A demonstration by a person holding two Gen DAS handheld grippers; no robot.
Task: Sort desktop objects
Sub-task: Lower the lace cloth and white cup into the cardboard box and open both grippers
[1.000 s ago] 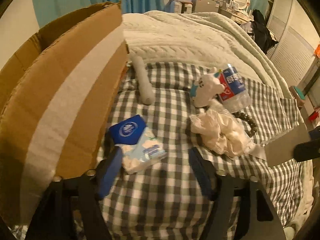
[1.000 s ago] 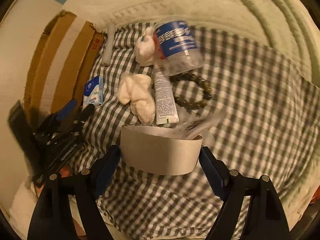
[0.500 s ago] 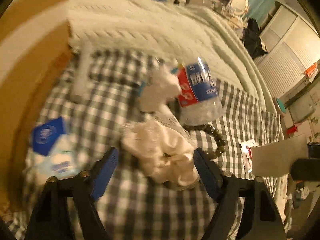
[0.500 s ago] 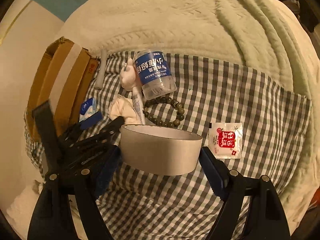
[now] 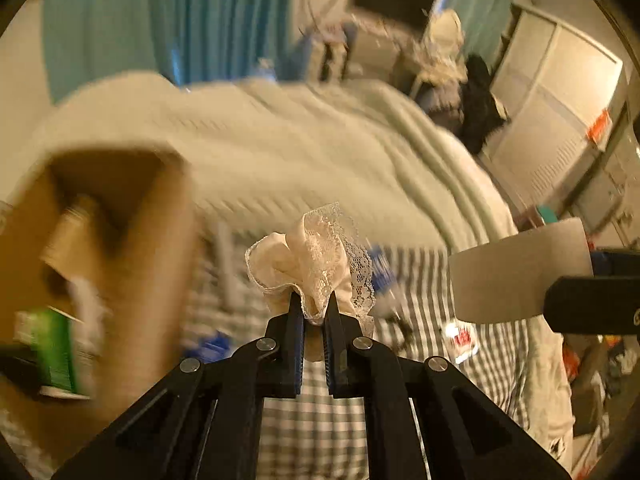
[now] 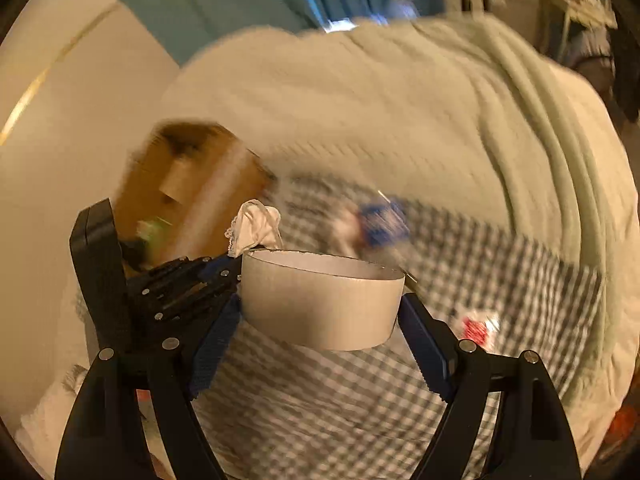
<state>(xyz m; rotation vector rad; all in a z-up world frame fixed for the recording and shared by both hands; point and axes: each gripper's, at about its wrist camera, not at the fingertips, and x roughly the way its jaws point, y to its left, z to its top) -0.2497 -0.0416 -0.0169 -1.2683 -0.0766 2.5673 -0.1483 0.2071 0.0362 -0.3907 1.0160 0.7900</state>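
since a second ago the left gripper (image 5: pixel 311 312) has just been closing and now pinches the lace cloth (image 5: pixel 316 256), lifted clear of the checked sheet (image 5: pixel 312 432). the cardboard box (image 5: pixel 132 240) lies to its left and lower, nearer this hand. the right gripper (image 6: pixel 320 320) holds the tape roll (image 6: pixel 320 300) between wide jaws, farther from the box.

One lace cloth (image 5: pixel 316 256), one tape roll (image 6: pixel 320 304), one cardboard box (image 5: pixel 132 216)

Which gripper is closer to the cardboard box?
Left. The left gripper, shut on the lace cloth, is right beside the box. The right gripper, holding the tape roll, is farther off.
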